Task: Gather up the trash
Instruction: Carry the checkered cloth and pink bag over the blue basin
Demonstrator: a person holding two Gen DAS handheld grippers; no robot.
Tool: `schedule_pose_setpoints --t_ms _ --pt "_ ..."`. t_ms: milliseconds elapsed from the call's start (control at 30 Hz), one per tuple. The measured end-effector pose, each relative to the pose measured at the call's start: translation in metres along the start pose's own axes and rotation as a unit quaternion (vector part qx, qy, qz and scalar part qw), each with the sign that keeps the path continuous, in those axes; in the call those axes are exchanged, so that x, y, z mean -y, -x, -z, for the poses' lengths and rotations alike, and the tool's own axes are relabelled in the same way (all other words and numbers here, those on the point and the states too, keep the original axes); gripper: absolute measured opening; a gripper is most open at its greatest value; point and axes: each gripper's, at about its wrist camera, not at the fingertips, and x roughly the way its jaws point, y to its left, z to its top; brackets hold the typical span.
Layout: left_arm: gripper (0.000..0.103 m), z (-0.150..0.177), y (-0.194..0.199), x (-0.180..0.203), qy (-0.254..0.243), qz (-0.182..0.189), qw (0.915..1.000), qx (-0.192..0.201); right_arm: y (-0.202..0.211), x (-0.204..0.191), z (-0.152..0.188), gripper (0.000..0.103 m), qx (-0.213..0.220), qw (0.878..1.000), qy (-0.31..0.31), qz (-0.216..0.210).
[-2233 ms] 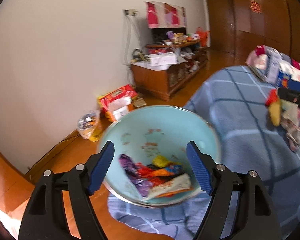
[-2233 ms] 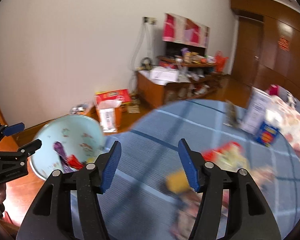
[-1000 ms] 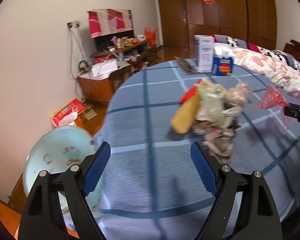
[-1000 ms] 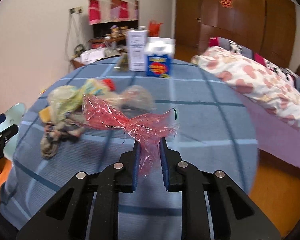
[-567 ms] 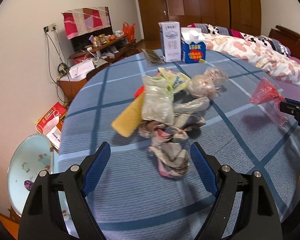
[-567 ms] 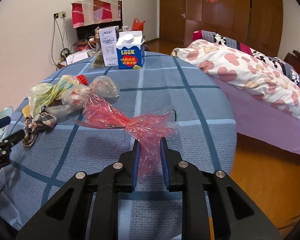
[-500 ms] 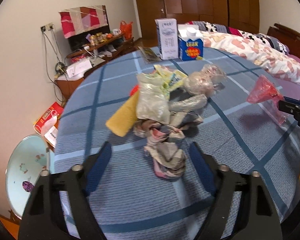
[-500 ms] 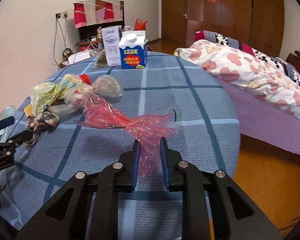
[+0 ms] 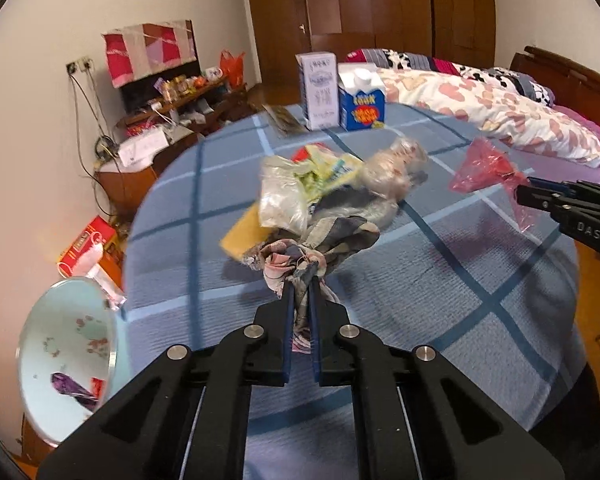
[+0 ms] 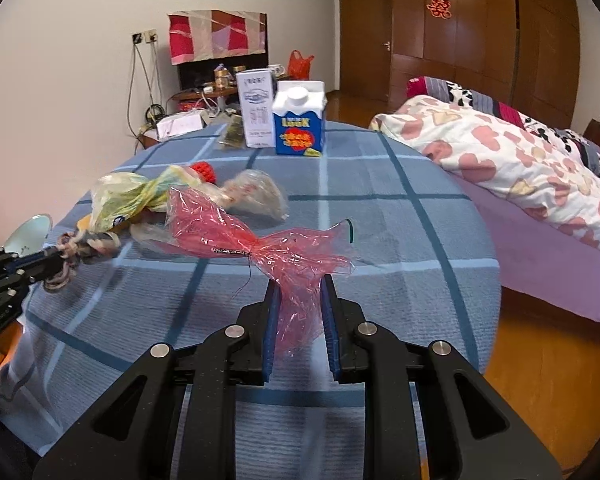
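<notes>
Glossy crinkled pink plastic wrapper (image 10: 260, 248), matt ribbed blue tablecloth (image 10: 380, 216), glossy basin (image 9: 60, 344).

I am holding my left gripper (image 9: 299, 294) low and level, its jaws pinched nearly together on a crumpled patterned wrapper (image 9: 312, 248). My right gripper (image 10: 299, 284) is reaching forward from the opposite side, jaws clamping a pink plastic bag (image 10: 260, 244). The two grippers are sitting well apart, pointing roughly toward each other.

Left gripper (image 9: 298, 300) of matte black angular arms, thin blue pads, silver round screws, right gripper (image 10: 298, 292) alike with ribbed blue pads (image 10: 269, 332), white "DAS" lettering at three o'clock
</notes>
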Motion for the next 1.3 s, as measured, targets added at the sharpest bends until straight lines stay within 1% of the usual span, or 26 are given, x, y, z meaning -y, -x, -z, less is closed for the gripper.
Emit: schedule_pose_setpoints --t_ms 200,333,567,867,1100,1300 --pt "0.006 0.004 0.032 -0.020 0.010 -0.010 0.9997 0.023 0.001 -0.017 -0.006 0.021 0.004 1.000 0.012 -0.014" --pt "0.006 0.009 0.046 -0.034 0.009 -0.030 0.9989 0.034 0.002 -0.030 -0.012 0.021 0.009 1.000 0.018 -0.021" --pt "0.006 0.013 0.050 -0.059 0.032 -0.058 0.9971 0.038 -0.004 -0.059 -0.022 0.021 0.013 0.999 0.034 -0.039" --pt "0.006 0.016 0.053 -0.085 0.052 -0.082 0.9943 0.044 -0.009 -0.095 -0.039 0.021 0.025 0.996 0.050 -0.064" --pt "0.006 0.018 0.052 -0.107 0.070 -0.102 0.9914 0.042 -0.016 -0.125 -0.048 0.021 0.026 0.994 0.071 -0.079" --pt "0.006 0.021 0.050 -0.126 0.084 -0.119 0.9886 0.037 -0.024 -0.142 -0.054 0.021 0.026 0.993 0.083 -0.086"
